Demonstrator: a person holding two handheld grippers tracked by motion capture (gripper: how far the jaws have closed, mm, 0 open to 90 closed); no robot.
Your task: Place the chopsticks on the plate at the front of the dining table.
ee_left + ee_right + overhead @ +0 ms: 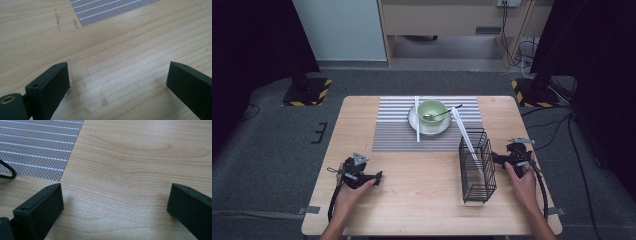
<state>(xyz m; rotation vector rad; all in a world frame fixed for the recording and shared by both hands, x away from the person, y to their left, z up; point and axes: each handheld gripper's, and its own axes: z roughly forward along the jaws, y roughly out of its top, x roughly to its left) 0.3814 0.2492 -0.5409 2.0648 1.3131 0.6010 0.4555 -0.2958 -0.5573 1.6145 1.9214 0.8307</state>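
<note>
Here, both grippers are resting low on the wooden table (422,200) — left gripper (378,175) and right gripper (495,157) each spread wide, gripping nothing. The black wire basket (477,167) is standing upright just beside the right gripper — one white chopstick (468,142) is leaning inside it.

- We see a light wooden table (427,200) standing on a grey carpeted floor (272,150).
- A grey striped mat (392,132) lies on the far half of the table.
- Behind the table we find a pale wall panel (342,30) and, beside it, a wooden piece of furniture (447,17) with an open space beneath.
- Dark curtains (247,45) hang at both the left and right sides.
- Two stand bases with yellow-and-black hazard stripes (307,92) sit on the floor near the table's far corners.
- Cables (517,52) trail along the floor at the back right.
- The light is even and soft across the tabletop.
</note>
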